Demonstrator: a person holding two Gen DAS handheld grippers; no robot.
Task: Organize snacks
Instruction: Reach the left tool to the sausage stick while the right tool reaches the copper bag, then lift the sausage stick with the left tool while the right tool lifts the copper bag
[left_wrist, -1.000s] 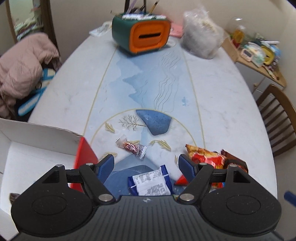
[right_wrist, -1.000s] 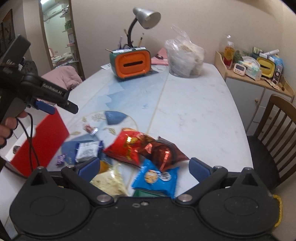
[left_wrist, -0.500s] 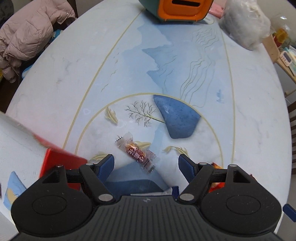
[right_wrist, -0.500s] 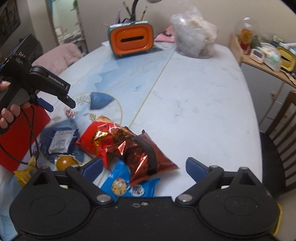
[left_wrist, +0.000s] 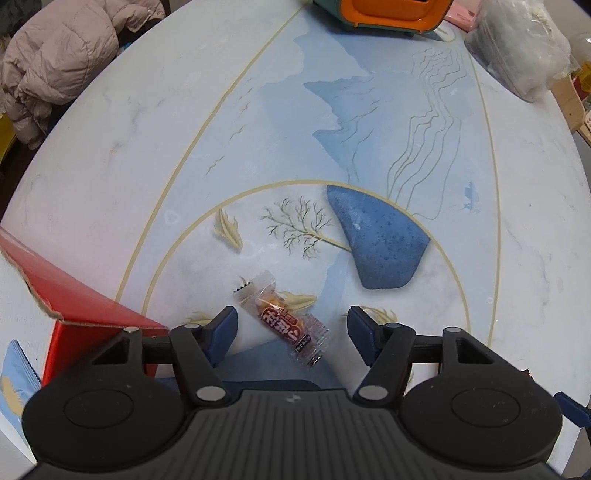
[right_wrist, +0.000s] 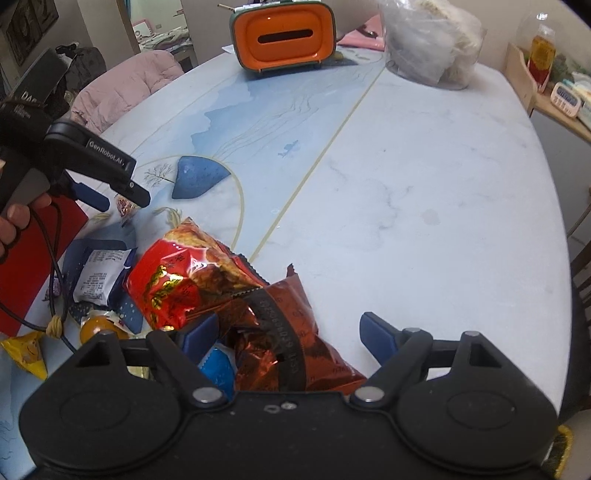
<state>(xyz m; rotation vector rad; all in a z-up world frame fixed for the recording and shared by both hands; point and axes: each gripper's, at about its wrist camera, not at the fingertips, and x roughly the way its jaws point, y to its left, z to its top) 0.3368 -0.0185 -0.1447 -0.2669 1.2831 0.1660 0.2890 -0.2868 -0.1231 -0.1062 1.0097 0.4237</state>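
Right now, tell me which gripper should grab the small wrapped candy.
Left. The left gripper hangs open with the small wrapped candy lying between its fingers. The right gripper, also open, sits over the dark red snack bag, well away from it.

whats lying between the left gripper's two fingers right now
In the left wrist view, a small clear-wrapped candy lies on the table between the open left gripper fingers, touching neither. Nothing else is in the gap.
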